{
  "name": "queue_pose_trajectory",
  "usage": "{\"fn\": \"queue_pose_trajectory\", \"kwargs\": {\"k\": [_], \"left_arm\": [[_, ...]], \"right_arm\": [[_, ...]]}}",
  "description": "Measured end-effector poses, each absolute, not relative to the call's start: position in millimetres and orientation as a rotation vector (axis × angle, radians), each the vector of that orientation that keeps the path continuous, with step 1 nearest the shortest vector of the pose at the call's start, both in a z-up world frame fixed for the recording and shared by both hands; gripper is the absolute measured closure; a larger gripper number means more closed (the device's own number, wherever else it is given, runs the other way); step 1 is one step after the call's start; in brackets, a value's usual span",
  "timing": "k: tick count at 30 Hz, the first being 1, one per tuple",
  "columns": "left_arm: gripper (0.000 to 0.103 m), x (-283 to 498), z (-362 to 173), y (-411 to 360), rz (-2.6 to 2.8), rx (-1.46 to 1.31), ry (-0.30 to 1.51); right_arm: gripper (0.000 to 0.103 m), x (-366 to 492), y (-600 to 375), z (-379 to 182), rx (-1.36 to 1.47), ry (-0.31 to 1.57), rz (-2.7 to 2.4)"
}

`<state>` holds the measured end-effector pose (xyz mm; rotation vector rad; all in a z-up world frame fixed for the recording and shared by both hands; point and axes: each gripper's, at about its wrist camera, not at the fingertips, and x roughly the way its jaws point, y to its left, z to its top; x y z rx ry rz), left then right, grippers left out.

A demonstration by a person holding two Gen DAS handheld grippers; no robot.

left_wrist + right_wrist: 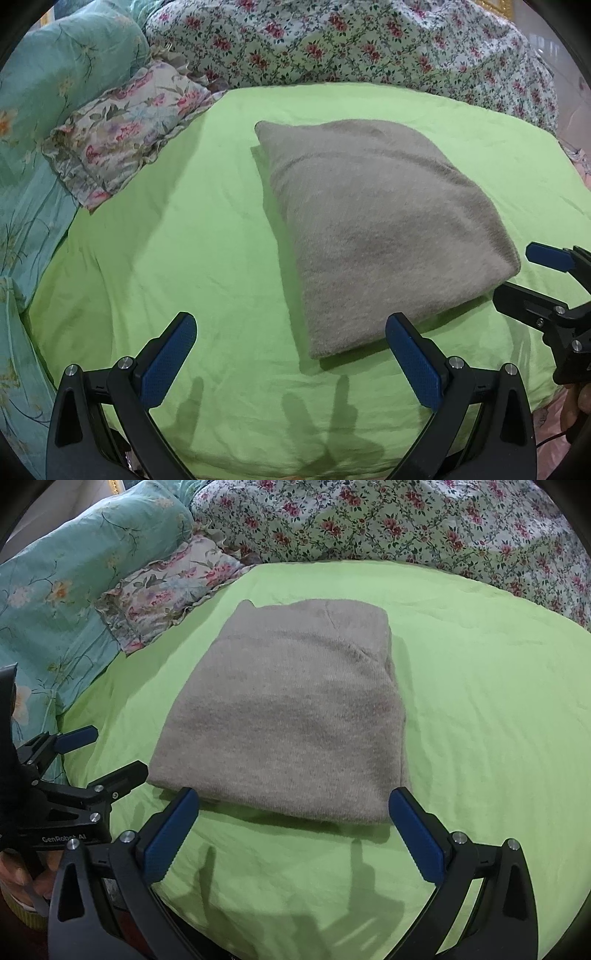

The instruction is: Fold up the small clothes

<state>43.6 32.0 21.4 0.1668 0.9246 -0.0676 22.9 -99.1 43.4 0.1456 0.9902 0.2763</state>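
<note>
A grey-beige knitted garment lies folded into a thick rectangle on the green sheet; it also shows in the right wrist view. My left gripper is open and empty, just short of the garment's near corner. My right gripper is open and empty, its fingers on either side of the garment's near edge, above the sheet. The right gripper shows at the right edge of the left wrist view, and the left gripper at the left of the right wrist view.
A flowered pillow and a teal flowered quilt lie at the left. A red-flowered bedspread is bunched along the back. The green sheet spreads around the garment.
</note>
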Motion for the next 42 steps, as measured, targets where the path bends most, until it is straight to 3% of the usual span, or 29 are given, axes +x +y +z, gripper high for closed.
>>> {"fn": "queue_pose_trajectory", "kwargs": {"k": [42], "left_arm": [[0.001,85.1,20.9,26.9,-0.095,0.2,0.927]], "right_arm": [[0.001,69.0,-100.0,45.0,0.087,1.014,0.299]]}}
